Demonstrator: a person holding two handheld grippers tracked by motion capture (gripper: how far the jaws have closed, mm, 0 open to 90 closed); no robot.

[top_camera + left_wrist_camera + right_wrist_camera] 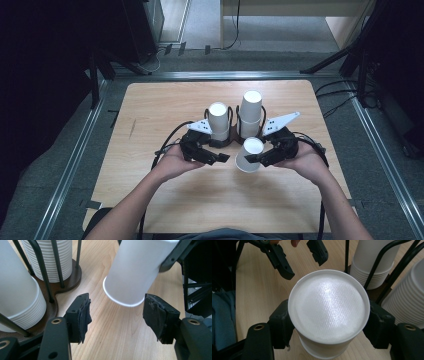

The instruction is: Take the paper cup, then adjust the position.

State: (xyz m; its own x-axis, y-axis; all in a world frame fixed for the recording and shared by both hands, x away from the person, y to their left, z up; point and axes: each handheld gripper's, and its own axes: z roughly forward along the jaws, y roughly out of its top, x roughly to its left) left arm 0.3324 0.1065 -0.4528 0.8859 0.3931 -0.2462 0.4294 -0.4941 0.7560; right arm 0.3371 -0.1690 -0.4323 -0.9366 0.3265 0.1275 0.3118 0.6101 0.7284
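A single white paper cup is upside down and tilted, base up, rim toward the light wooden table, in front of two stacks of white paper cups.

We see our left claw and right claw built of black plastic, each topped by a grey three-cornered plate with dark dots. Brass-ringed screw holes sit behind worn black pads, black cables trail back, and our forearms are bare.

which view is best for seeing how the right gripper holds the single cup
The right gripper view: both pads of the right gripper clamp the upside-down cup. The high view shows the cup small and tilted; the left gripper view shows its rim and side.
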